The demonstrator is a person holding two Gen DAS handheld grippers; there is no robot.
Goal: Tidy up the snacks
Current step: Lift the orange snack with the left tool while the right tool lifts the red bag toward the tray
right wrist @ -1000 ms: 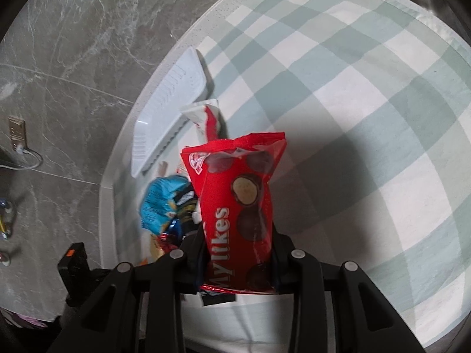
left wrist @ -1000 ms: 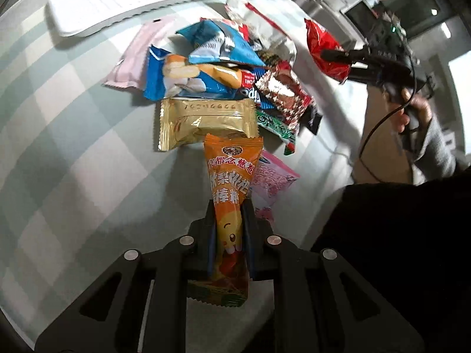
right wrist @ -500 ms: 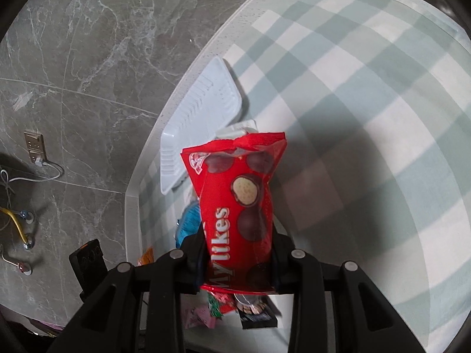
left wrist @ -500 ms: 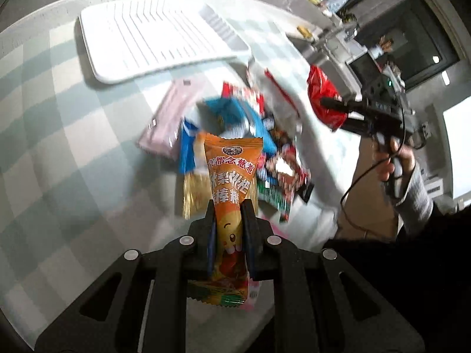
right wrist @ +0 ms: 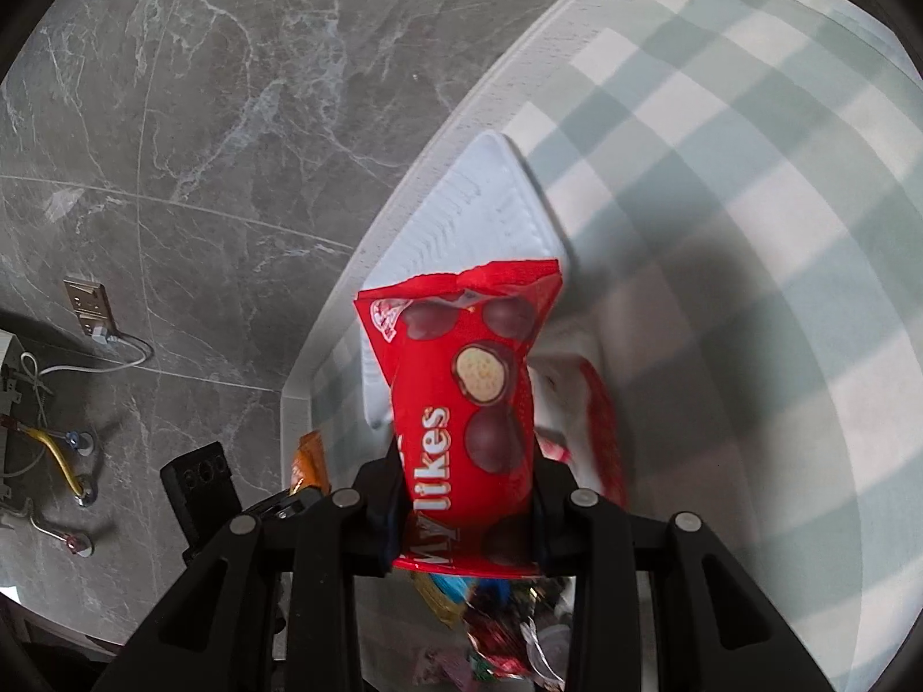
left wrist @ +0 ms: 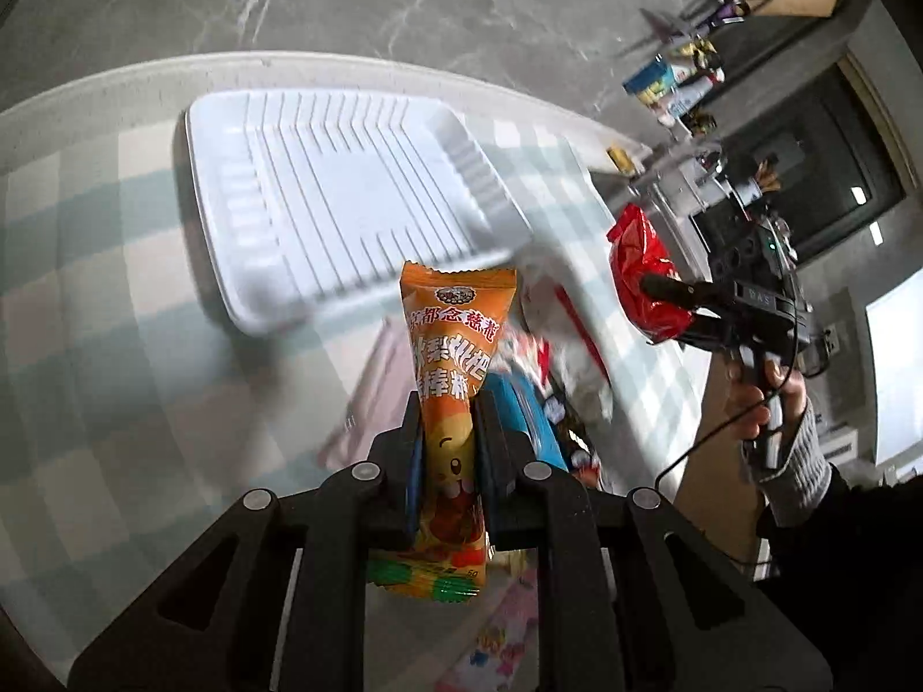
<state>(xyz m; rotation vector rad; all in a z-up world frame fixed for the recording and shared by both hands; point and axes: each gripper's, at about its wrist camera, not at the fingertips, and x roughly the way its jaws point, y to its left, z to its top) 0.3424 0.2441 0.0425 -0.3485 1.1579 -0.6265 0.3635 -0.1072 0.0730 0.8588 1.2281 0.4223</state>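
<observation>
Orange snack pack point(left wrist: 453, 340): glossy printed film. Red chocolate bag point(right wrist: 470, 398): shiny plastic, crinkled. White tray point(left wrist: 340, 196): ribbed matt plastic. Tabletop point(left wrist: 98, 288): checked cloth. Fingers point(left wrist: 493, 450): matt black plastic. Floor point(right wrist: 173, 115): polished grey marble.

I count two grippers, one in each of my hands: my left gripper point(left wrist: 449, 427) and my right gripper point(right wrist: 467, 496), each with two fingers. Each one carries exactly one packet: one orange snack packet point(left wrist: 453, 369) on the left, one red chocolate-ball packet point(right wrist: 467, 403) on the right. There is one white ribbed tray point(left wrist: 346, 202), lying at about eleven o'clock from the orange packet. One checked tablecloth point(left wrist: 86, 288) covers one table. The loose pile of snacks point(left wrist: 548, 398) at about two o'clock from my left gripper is blurred; I make out at least four packets, but cannot tell the exact number.
</observation>
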